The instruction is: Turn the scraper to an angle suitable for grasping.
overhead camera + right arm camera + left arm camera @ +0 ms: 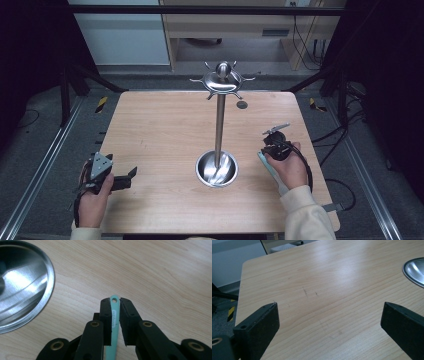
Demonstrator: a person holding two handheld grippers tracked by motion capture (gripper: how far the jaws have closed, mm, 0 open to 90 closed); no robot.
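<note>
**Right tool clamps a thin mint-green handle beside the steel stand**

The right tool (115, 305) has its black, matte jaws pressed together on a flat mint-green handle (114, 315), slim plastic with a small round hole at its rounded tip. The handle lies low over the pale wood-grain tabletop (160, 130), just right of the polished metal stand (218, 125) with its dished round base. The left tool (329, 315) sits with jaws wide apart, holding nothing, near the tabletop's left edge.
</note>
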